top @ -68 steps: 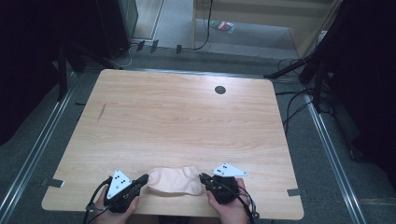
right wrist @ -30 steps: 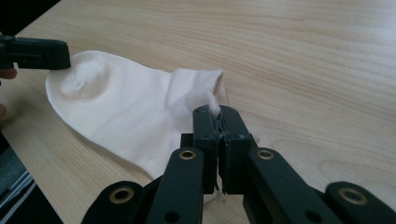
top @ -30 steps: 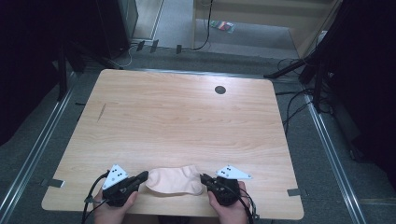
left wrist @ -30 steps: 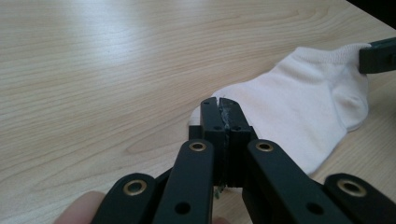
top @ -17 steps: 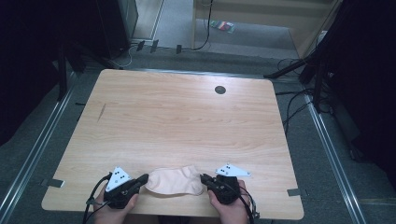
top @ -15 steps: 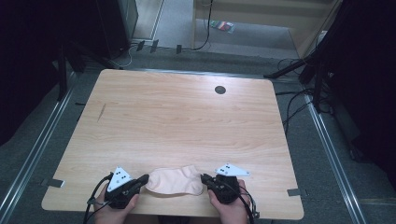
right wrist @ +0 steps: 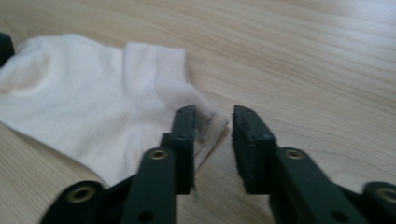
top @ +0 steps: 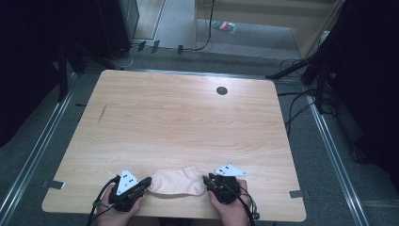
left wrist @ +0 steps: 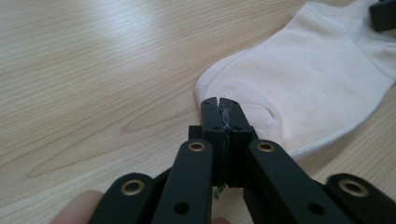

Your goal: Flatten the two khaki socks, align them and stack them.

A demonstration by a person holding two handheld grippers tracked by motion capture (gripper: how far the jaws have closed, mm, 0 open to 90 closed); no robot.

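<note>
A: Since a second ago the sock (top: 178, 181) has barely shifted; it lies flatter between the two hands. The right gripper (right wrist: 212, 125) has just been opening its jaws. A corner of the cuff sits in the gap, up against one jaw, and the pads no longer press on it.

B: Left side?

A: The left gripper (left wrist: 219, 108) has its jaws fully together, clamped on the sock's toe edge. A small pucker of fabric sits right at the tips.

B: Where's the sock on the table (top: 188, 122)?

A: At the near edge, about mid-width, lying flat and stretched sideways. Toe end points toward the near left corner, cuff toward the near right. Both hands rest on the near edge, one at each end of it.

B: Material?

A: Soft knit, off-white to pale peach, ankle-cut. The cuff is ribbed in the right gripper view; the toe seam is a curved line in the left gripper view. Rounded toe, squared cuff.

B: Surface?

A: Light wood laminate, straight grain, matte with a little glare. Rounded corners. A dark round cable hole (top: 221, 90) sits near the far edge, right of centre, well apart from the sock.

B: Gripper build?

A: Black flat link arms with brass rivets, blocky pads. A grey triangular plate (top: 127, 181) tops each one.
</note>
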